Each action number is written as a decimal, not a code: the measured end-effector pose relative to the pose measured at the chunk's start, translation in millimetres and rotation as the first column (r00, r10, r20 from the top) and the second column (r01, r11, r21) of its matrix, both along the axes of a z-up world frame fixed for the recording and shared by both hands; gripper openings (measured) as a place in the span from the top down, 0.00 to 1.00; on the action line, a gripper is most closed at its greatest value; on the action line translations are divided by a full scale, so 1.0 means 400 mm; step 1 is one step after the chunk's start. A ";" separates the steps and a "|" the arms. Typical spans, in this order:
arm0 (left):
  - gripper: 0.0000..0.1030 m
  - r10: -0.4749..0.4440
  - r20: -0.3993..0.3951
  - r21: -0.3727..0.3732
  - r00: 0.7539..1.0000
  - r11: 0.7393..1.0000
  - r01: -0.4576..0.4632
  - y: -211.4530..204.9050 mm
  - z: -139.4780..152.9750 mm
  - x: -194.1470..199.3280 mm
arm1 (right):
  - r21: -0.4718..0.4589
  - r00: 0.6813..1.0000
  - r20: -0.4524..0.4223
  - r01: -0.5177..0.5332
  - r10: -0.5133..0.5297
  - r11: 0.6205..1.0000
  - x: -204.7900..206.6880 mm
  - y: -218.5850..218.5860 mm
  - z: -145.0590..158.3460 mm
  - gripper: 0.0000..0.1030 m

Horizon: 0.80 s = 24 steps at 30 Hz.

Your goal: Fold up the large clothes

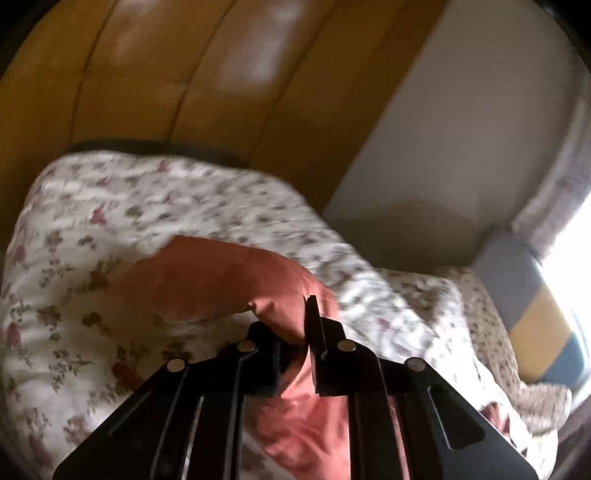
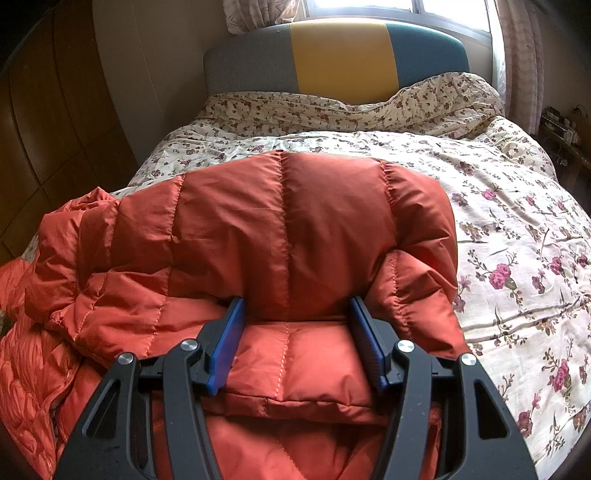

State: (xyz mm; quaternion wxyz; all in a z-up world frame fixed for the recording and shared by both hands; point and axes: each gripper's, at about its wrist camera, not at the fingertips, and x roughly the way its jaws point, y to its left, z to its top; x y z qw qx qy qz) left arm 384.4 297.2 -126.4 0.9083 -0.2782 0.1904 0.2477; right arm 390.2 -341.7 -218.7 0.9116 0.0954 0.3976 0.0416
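Orange puffer jacket (image 2: 280,236) lies on the bed, quilted, partly folded over itself, bulk at centre of the right wrist view, loose bunched part spilling toward 9 o'clock. Right gripper (image 2: 295,336) open, blue pads (image 2: 225,347) set wide apart over a folded panel of the jacket, one pad on each side, nothing pinched between them. Left gripper (image 1: 295,343) closed on a fold of the same jacket (image 1: 221,280); orange fabric passes between the jaws and hangs below toward 6 o'clock. Left wrist view blurred.

Jacket sits on a floral duvet (image 2: 517,229), cream with pink and brown flowers, rumpled toward 12 o'clock. Headboard (image 2: 343,59) behind at 12 o'clock, grey, yellow, teal bands. Window (image 2: 362,7) above it, bright, curtains (image 2: 521,62) at 1 o'clock. Wooden wardrobe (image 2: 55,147) at 9 o'clock in the right wrist view, filling 12 o'clock in the left wrist view (image 1: 184,74). Cluttered shelf (image 2: 565,125) at 3 o'clock, items too small to tell.
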 end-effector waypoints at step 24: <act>0.89 -0.559 -0.080 0.477 0.825 0.705 0.524 -0.748 0.094 -0.072 | 0.008 1.000 0.002 0.000 0.000 1.000 0.001 0.006 0.002 0.44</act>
